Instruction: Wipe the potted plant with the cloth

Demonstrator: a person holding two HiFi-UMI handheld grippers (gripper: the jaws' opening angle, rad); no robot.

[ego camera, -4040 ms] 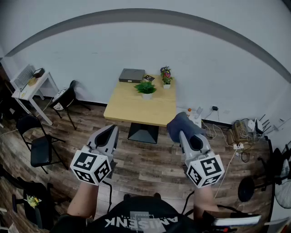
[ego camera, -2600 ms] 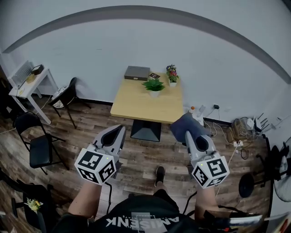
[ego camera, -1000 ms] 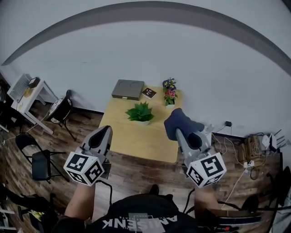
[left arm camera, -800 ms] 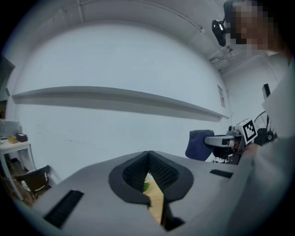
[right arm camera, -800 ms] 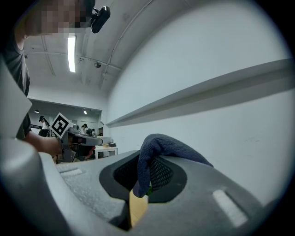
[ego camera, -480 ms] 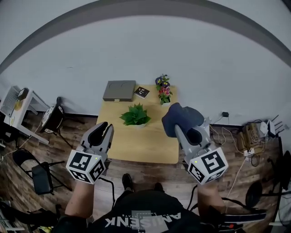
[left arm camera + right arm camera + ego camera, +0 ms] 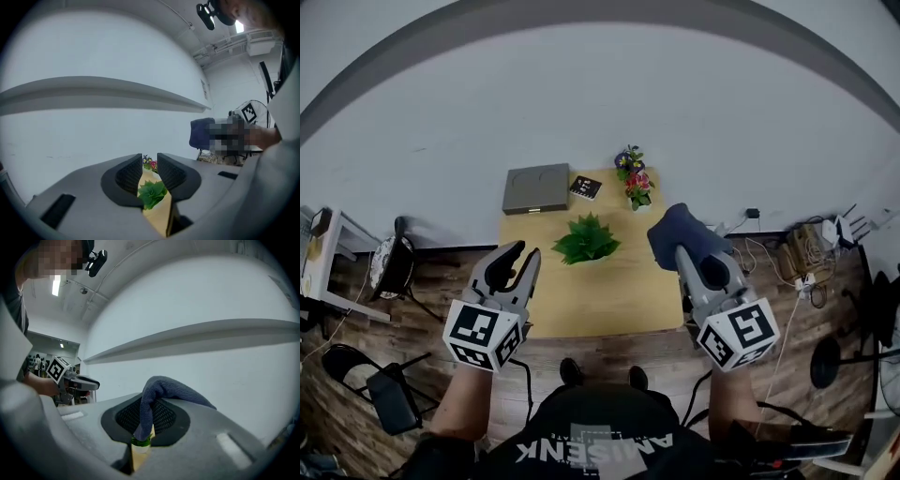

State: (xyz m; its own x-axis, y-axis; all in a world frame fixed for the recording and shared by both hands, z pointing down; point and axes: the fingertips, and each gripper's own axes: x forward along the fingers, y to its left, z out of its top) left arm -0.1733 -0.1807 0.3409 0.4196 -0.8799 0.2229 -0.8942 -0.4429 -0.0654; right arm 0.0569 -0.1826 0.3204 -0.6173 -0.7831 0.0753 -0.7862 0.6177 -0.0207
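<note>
Left gripper [image 7: 150, 161] jaws apart, just been opening, nothing pinched; the potted plant [image 7: 588, 241] shows through the gap, well ahead. Right gripper [image 7: 146, 416] clamped on the dark blue cloth [image 7: 680, 234], which drapes over its tips. Plant stands on the table [image 7: 609, 300], ahead between both grippers, untouched. Beyond it are a flower pot [image 7: 633, 178] and a grey box [image 7: 535, 188].

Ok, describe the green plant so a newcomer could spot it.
Find the wooden table against the white wall. Near its middle stands the green plant, low and leafy. Unlike the flowers at the back edge, it is all green leaves, no blooms.
</note>
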